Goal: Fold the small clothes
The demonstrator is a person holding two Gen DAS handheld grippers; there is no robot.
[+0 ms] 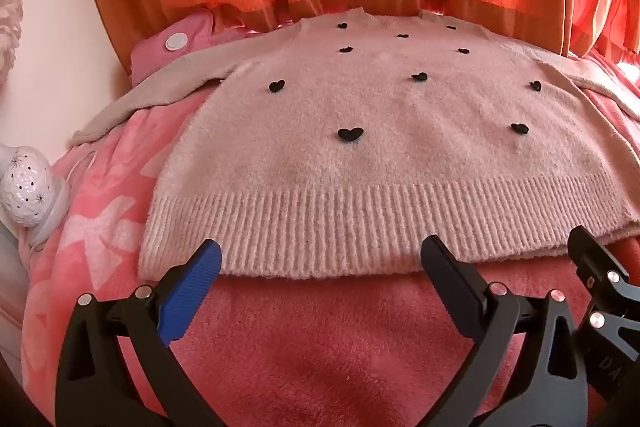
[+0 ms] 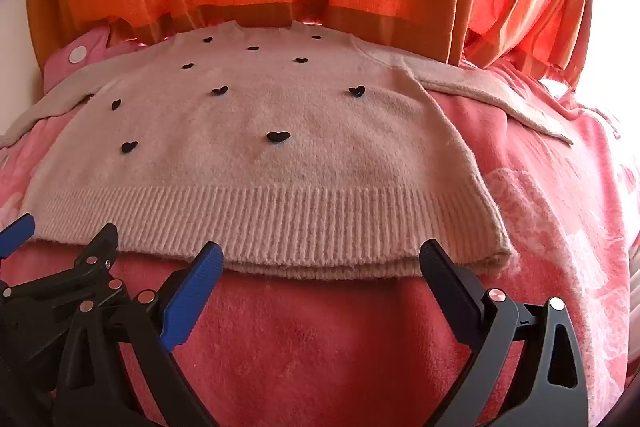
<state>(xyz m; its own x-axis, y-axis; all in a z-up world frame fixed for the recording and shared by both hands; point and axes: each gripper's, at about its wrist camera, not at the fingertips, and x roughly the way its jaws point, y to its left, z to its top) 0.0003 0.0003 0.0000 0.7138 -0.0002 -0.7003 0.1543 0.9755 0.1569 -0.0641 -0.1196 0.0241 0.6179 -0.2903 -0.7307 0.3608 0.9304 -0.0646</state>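
Fingers spread wide on both my left gripper (image 1: 320, 259) and right gripper (image 2: 320, 261), holding nothing, I hover side by side at the near ribbed hem (image 1: 360, 227) of the pink sweater (image 1: 360, 115), which lies flat, collar at the far end, hem running left to right.
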